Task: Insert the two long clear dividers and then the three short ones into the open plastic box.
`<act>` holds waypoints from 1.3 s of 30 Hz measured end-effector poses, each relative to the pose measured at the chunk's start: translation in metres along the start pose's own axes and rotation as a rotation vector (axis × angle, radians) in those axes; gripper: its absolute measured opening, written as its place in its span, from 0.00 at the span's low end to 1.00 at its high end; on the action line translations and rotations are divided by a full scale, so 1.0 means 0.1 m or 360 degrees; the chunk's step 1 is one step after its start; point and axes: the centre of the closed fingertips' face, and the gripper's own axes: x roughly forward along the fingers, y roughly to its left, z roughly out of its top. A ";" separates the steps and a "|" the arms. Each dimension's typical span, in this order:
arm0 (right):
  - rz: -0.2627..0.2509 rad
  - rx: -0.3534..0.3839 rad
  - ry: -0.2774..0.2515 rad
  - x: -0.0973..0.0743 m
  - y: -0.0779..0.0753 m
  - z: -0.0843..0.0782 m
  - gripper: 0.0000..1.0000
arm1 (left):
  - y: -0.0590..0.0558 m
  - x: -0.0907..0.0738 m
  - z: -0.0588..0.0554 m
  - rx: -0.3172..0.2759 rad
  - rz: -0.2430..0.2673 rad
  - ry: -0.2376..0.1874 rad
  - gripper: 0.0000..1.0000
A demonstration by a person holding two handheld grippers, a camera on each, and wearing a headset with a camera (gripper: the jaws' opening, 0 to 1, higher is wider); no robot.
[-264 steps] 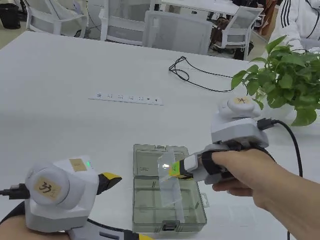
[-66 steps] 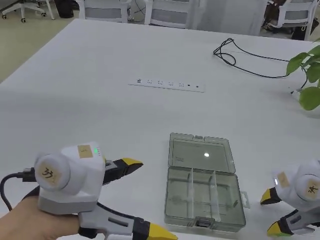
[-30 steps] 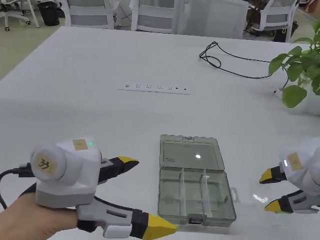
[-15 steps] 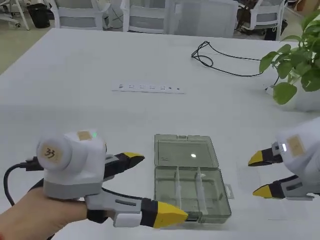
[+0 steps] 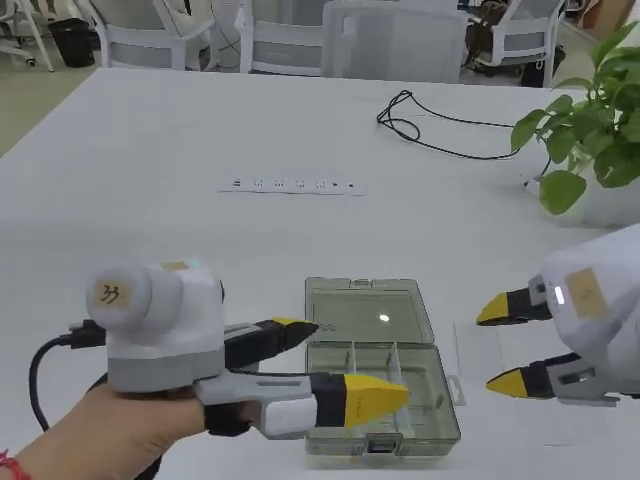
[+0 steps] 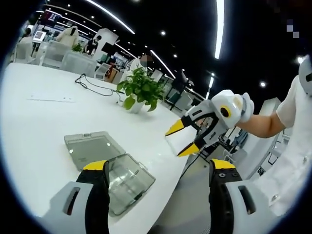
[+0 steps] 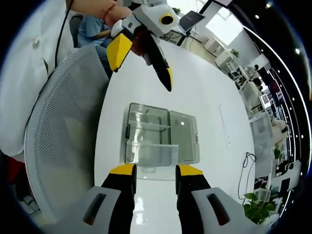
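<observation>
The main hazard is the clear divider [image 7: 151,153] in my right gripper [image 5: 505,345]. Its jaws are closed only as far as the strip lets them, pinching it across the gap between the yellow tips. The strip is thin, slick and nearly invisible, so I judge it could twist or slide out if I tilt on the way in. It could also reach the open plastic box [image 5: 430,400] skewed and miss its slots. A second risk is my left gripper [image 5: 342,359]. Its jaws are spread wide and hold nothing, and in the head view its lower jaw hangs across the near left part of the box. From there it could block the path, or nudge the light box across the table [image 5: 200,250]. The box lies flat between my two grippers, lid folded back on the far side, with two upright strips [image 5: 397,360] inside that look like the long dividers. My right jaws sit off its right side, apart from it. In the right gripper view it lies just ahead of the tips.
</observation>
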 end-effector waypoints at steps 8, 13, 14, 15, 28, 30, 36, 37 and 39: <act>-0.0026 -0.0033 -0.0009 -0.07 0.02 0.16 0.33 | -0.12 0.11 0.02 -0.0229 -0.0072 -0.0021 0.70; -0.0042 -0.0041 -0.0018 -0.09 0.03 0.26 0.33 | -0.16 0.16 0.02 -0.0368 -0.0107 -0.0024 0.60; -0.0043 -0.0041 -0.0016 -0.10 0.03 0.28 0.33 | -0.17 0.17 0.01 -0.0398 -0.0112 -0.0017 0.58; -0.0043 -0.0044 -0.0019 -0.10 0.04 0.30 0.33 | -0.17 0.17 0.01 -0.0404 -0.0117 -0.0015 0.56; -0.0026 -0.0077 -0.0024 -0.11 0.07 0.46 0.33 | -0.31 0.34 -0.05 -0.0590 -0.0194 0.0030 0.28; -0.0020 -0.0080 -0.0022 -0.11 0.09 0.47 0.33 | -0.33 0.36 -0.05 -0.0605 -0.0206 0.0032 0.24; -0.0016 -0.0084 -0.0020 -0.12 0.10 0.50 0.33 | -0.36 0.41 -0.05 -0.0639 -0.0229 0.0040 0.14; -0.0017 -0.0088 -0.0017 -0.12 0.11 0.50 0.33 | -0.38 0.42 -0.06 -0.0636 -0.0235 0.0050 0.13; -0.0016 -0.0090 -0.0017 -0.12 0.11 0.51 0.33 | -0.38 0.42 -0.07 -0.0633 -0.0235 0.0054 0.11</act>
